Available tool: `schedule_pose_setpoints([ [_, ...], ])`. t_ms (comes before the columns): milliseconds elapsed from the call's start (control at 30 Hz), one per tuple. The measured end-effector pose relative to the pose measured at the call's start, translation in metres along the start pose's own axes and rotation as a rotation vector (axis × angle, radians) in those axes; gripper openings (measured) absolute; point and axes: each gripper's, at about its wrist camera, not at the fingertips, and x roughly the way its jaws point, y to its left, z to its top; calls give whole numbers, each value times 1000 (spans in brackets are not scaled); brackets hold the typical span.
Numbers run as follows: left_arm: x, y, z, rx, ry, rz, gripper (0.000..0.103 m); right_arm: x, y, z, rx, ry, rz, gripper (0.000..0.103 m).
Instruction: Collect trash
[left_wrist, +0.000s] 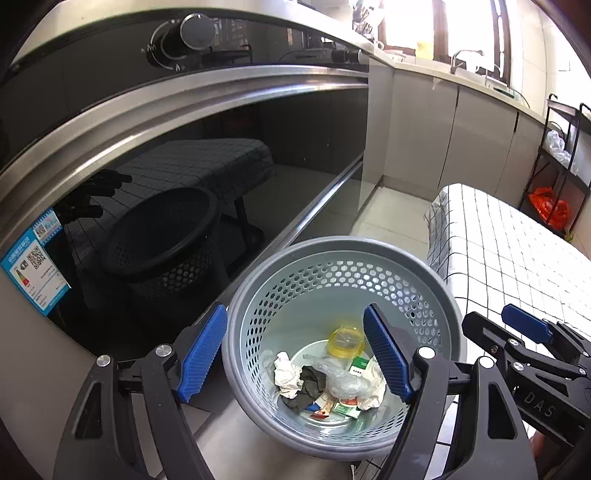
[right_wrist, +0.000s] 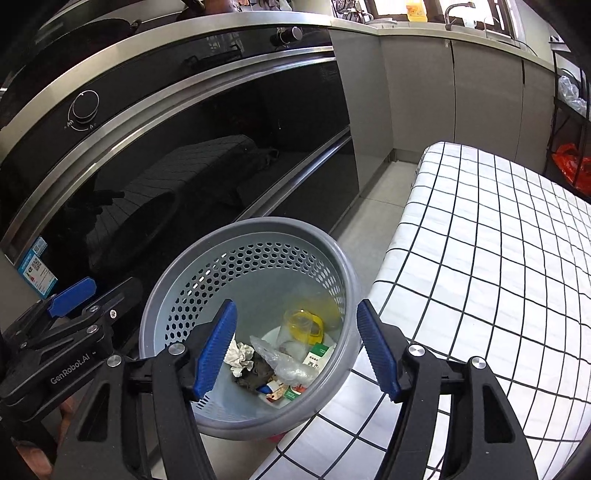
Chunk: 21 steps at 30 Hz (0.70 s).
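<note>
A grey perforated basket (left_wrist: 332, 245) stands on the floor in front of both grippers. At its bottom lie crumpled white paper (left_wrist: 286, 374), a clear yellow cup (left_wrist: 345, 341), a clear plastic bag (left_wrist: 347, 384) and a green-and-white carton (left_wrist: 360, 365). My left gripper (left_wrist: 295, 356) hangs open above the basket's left rim, nothing between its blue pads. In the right wrist view the basket (right_wrist: 258, 225) shows the same paper (right_wrist: 240, 354), cup (right_wrist: 303, 325) and carton (right_wrist: 317, 354). My right gripper (right_wrist: 297, 350) is open over its right side, also holding nothing.
A black glass stove front (left_wrist: 184, 166) with knobs runs along the left. A table with a white checked cloth (right_wrist: 498, 258) stands close on the right, touching the basket. Grey cabinets (left_wrist: 424, 129) and a black rack holding a red bag (left_wrist: 550, 208) are farther back.
</note>
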Motion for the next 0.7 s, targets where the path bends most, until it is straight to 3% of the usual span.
schedule_pose_setpoints([
  [633,-19,-4,0,-4,-44,-22,80,-37,2,3,0,-71,-24,65],
  [700,-19,-4,0,-5,-45,-23,84,-38,0,3,1,-71,-25,65],
])
